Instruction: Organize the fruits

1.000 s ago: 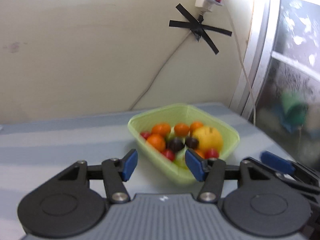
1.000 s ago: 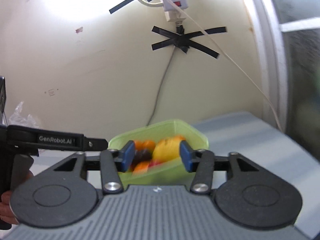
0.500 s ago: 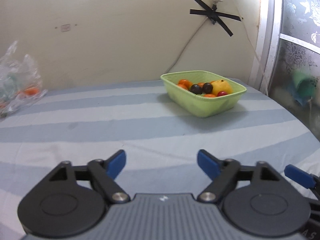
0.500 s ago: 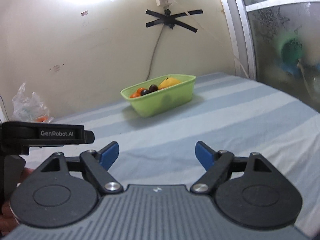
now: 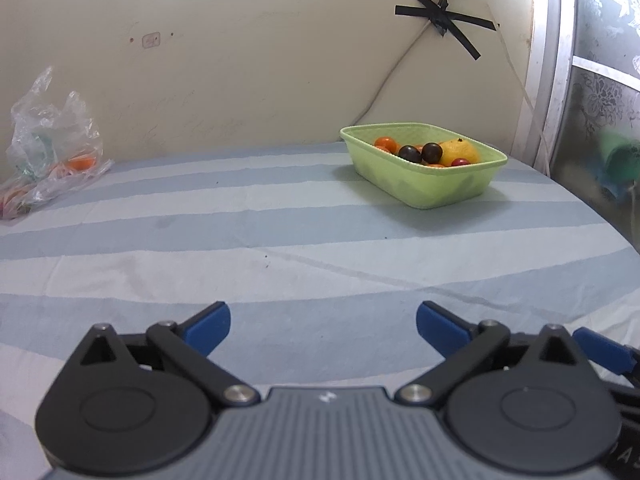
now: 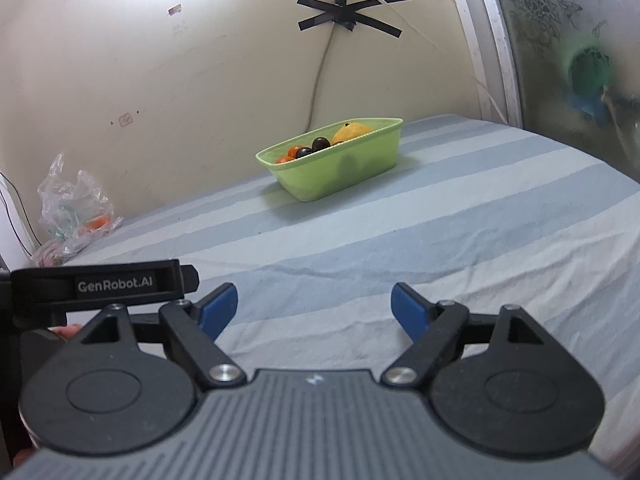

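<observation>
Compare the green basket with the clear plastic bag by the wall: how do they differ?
The green basket is rigid, opaque and open-topped, while the clear plastic bag is crumpled and see-through. The basket stands toward the right of the striped cloth; the bag slumps at the far left against the wall. The basket shows many fruits, including two dark plums and a yellow fruit; the bag shows one small orange fruit. Both hold fruit.
</observation>
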The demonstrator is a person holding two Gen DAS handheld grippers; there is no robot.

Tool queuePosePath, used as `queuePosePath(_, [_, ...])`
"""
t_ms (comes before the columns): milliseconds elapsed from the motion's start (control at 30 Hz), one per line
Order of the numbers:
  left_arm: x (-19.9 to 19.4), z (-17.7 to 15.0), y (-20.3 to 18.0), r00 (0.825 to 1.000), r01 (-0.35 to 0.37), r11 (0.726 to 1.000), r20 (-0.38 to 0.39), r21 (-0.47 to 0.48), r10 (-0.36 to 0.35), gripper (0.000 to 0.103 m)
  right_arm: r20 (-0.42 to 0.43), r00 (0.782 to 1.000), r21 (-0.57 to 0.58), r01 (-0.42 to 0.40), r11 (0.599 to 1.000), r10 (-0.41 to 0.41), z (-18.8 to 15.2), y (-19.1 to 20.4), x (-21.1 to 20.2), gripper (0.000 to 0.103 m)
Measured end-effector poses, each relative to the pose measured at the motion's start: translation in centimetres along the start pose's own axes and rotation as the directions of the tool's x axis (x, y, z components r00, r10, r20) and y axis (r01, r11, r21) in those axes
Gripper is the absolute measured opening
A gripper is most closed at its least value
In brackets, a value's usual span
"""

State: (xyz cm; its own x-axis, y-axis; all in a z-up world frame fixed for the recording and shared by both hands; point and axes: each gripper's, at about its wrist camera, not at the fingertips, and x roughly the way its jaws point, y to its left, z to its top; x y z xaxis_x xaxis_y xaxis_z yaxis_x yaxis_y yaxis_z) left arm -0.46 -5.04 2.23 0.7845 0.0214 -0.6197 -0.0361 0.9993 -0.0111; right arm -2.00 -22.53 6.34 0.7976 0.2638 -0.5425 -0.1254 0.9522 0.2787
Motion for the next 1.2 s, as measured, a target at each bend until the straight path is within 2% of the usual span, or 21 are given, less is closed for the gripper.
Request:
queuePosePath(233, [0.4,-0.2,0.2,1.000,0.000,1.000,-0.019,-0.009,0.000,0.103,0.003,1.000,0.004,0.000,1.000,0.000,0.0,-0.2,0.0,0.086])
queuePosePath(767, [-0.8,-0.2,0.5,0.995,-0.084,0.996,0.051,0.018,0.083,0.103,0.002,1.000,0.024,0.020,1.000,-0.020,-0.1,-0.4,0.2,0.086])
queuePosePath(867, [-1.3,-0.3,0.5,0.990,-0.118,0.992,0.084,0.031,0.115,0.103,-0.001,1.000,0.025,0.022,0.999,-0.022,-0.1,-0.4,0.3,0.086])
queuePosePath(1067, [-2.1,-0.1,0.2,0.964,-0.220,0.973,0.167,0.066,0.206,0.103,0.000,1.000,0.019,0.022,1.000,-0.022,-0.1,-0.3,0.3,0.086])
queuePosePath(1200, [-2.2,0.0,0.2,0.962,-0.227,0.971,0.171,0.070,0.213,0.103,0.000,1.000,0.018,0.022,1.000,-0.022,-0.1,-0.2,0.4,0.086])
